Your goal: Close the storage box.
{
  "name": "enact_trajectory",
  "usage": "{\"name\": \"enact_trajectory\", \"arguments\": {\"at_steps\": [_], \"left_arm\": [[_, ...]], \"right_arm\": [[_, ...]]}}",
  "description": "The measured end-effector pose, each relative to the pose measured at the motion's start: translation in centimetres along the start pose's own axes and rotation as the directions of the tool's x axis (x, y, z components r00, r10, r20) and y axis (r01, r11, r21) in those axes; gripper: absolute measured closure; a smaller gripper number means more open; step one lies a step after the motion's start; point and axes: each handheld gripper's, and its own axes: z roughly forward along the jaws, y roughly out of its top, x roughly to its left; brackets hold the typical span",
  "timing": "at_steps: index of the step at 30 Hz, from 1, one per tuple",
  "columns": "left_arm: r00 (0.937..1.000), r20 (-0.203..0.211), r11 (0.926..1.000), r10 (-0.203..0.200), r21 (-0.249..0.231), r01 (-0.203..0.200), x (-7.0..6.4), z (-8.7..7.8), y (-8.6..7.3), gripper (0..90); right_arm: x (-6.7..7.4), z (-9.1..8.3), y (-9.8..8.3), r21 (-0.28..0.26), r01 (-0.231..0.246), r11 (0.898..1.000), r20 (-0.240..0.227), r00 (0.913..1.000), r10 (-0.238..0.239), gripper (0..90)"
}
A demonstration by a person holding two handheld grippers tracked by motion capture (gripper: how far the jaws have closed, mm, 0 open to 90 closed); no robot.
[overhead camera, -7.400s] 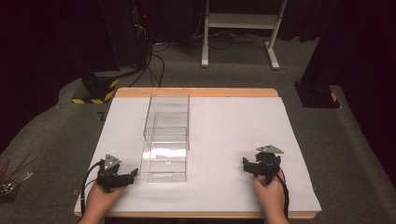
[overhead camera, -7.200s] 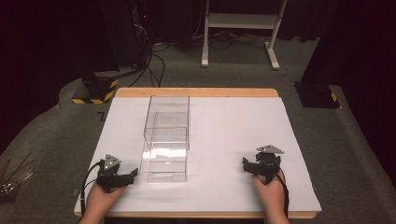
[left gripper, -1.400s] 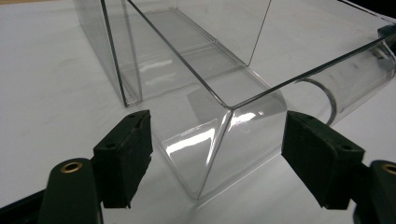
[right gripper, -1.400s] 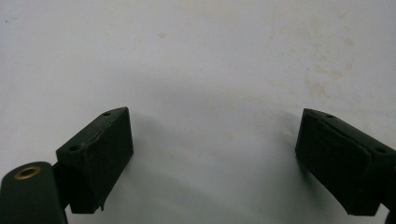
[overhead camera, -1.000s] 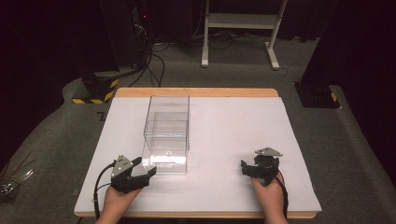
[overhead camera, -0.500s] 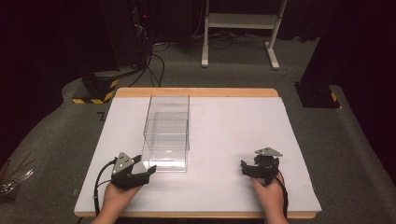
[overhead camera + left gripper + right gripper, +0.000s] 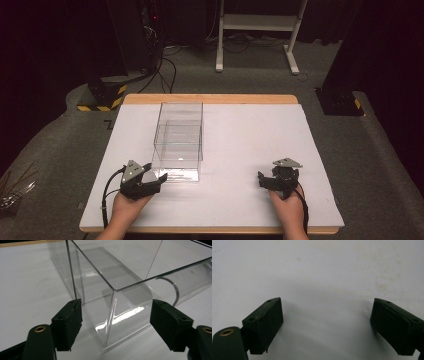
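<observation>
two claws, left claw (image 7: pixel 115 322) opening astride clear box (image 7: pixel 120 290) corner, right claw (image 7: pixel 325 325) wide apart

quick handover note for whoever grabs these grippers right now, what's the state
Left gripper: jaws opening, straddling the near corner of the clear box without pressing on it.
Right gripper: open, nothing between the jaws, resting over bare white table at the near right.
The clear box stands left of centre.
Done: left gripper is lined up at the box.
Left: probably grip and move it; nothing is held yet.
</observation>
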Motion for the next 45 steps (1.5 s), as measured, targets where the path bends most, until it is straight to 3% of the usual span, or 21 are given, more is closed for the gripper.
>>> {"name": "enact_trajectory", "arguments": {"at_steps": [12, 22, 45], "left_arm": [[0.9992, -0.028, 0.9996, -0.030, 0.001, 0.030, 0.4, 0.8, 0.4, 19.3], [0.9986, -0.019, 0.9988, -0.050, -0.001, 0.050, 0.8, 1.3, 0.6, 18.9], [0.9963, -0.044, 0.9970, -0.074, -0.025, 0.073, 1.8, 3.2, 1.5, 18.9]], "right_arm": [[0.0, 0.0, 0.0, 0.000, 0.000, 1.000, 0.000, 1.0000, 0.000, 10.8], [0.0, 0.0, 0.0, 0.000, 0.000, 1.000, 0.000, 1.0000, 0.000, 10.8], [0.0, 0.0, 0.0, 0.000, 0.000, 1.000, 0.000, 1.0000, 0.000, 10.8]]}}
